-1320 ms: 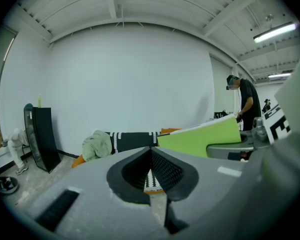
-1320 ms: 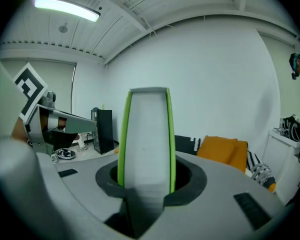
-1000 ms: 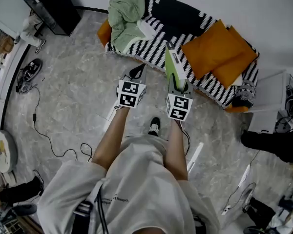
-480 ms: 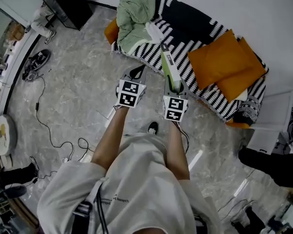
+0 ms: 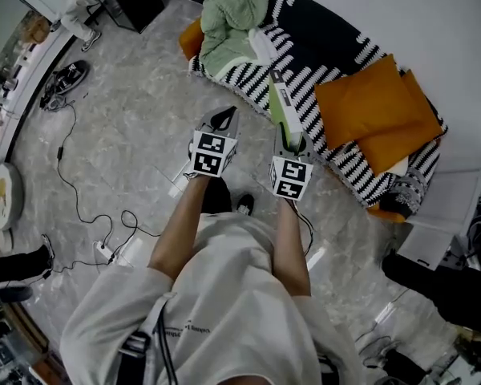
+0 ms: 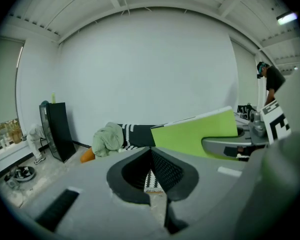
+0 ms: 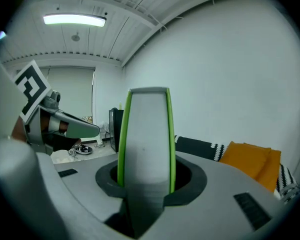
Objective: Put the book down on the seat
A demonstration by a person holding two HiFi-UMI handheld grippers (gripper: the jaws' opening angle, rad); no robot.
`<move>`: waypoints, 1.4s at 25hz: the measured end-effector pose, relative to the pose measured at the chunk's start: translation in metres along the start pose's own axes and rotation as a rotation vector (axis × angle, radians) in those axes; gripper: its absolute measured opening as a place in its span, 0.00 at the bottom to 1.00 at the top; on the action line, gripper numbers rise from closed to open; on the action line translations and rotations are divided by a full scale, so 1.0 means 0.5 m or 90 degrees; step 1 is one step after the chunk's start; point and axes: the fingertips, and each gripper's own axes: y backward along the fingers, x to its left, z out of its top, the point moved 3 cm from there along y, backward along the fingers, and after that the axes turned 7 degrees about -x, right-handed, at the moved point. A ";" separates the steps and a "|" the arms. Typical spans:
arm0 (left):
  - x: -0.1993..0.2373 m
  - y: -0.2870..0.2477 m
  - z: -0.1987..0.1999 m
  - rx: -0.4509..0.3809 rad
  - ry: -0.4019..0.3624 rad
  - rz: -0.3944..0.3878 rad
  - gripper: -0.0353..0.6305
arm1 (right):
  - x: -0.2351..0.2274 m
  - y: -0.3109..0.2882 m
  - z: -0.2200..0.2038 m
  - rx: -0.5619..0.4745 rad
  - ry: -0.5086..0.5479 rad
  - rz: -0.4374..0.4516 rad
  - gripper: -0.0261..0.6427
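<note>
The person stands facing a low sofa, both arms out front. The right gripper (image 5: 288, 141) is clenched on a green-covered book (image 5: 281, 103), jaws pressing the two covers near its lower end. The pale page edges face back toward the gripper, and the book juts forward and up, away from the jaws. Held on edge like that it looks stiff and steady for carrying, but it will have to be tipped flat before it can rest on anything.

The book is in the air, not yet down. Its far end reaches over the sofa's striped seat cover (image 5: 248, 77), which lies ahead of and below the right gripper. A pile of orange cushions (image 5: 375, 107) sits forward and to that gripper's right. A crumpled pale green blanket (image 5: 232, 18) is heaped farther ahead and to its left. The bare stretch of black-and-white cover between them seems the likely landing spot.

The left gripper (image 5: 222, 119) hovers just to the left of the right one, jaws closed together with nothing in them. It appears idle, kept level alongside and clear of the book, perhaps ready to steady it.
</note>
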 end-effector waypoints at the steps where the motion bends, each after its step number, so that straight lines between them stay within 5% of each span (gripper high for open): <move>1: 0.000 -0.001 -0.003 0.002 0.005 0.004 0.07 | -0.004 0.001 -0.003 0.000 -0.011 0.000 0.24; 8: -0.004 -0.033 -0.013 0.034 -0.015 -0.003 0.07 | -0.046 -0.010 -0.025 0.022 -0.052 -0.039 0.24; 15: 0.004 -0.094 0.008 0.023 0.002 -0.022 0.07 | -0.078 -0.044 -0.009 0.012 -0.041 -0.061 0.24; 21: -0.026 -0.185 0.033 0.001 -0.036 -0.070 0.07 | -0.119 -0.111 -0.009 0.026 -0.003 -0.075 0.24; 35: 0.124 -0.426 0.088 0.032 0.008 -0.075 0.07 | -0.195 -0.356 0.023 0.071 -0.033 -0.102 0.24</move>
